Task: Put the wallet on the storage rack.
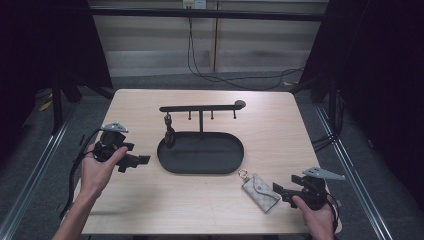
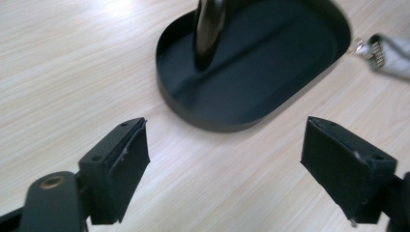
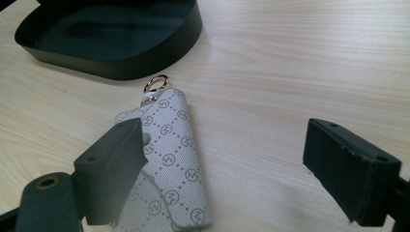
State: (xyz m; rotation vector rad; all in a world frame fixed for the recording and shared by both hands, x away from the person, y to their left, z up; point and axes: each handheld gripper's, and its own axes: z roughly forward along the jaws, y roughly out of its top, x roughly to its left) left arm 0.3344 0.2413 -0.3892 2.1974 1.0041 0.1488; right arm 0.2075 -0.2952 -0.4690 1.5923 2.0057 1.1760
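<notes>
The right claw [image 3: 212, 164], jaws wide and empty, sits just right of the patterned key pouch [image 3: 169, 159] on the near-right tabletop [image 1: 150, 200], apparently lined up to grasp it, while the left claw [image 2: 225, 164] waits wide by the black tray [image 2: 270, 92].

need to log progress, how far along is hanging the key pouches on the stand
One dark item already hangs from the stand's bar. The patterned key pouch lies on the table, not yet gripped; the right gripper is open around it. The left gripper is open, holding nothing.
</notes>
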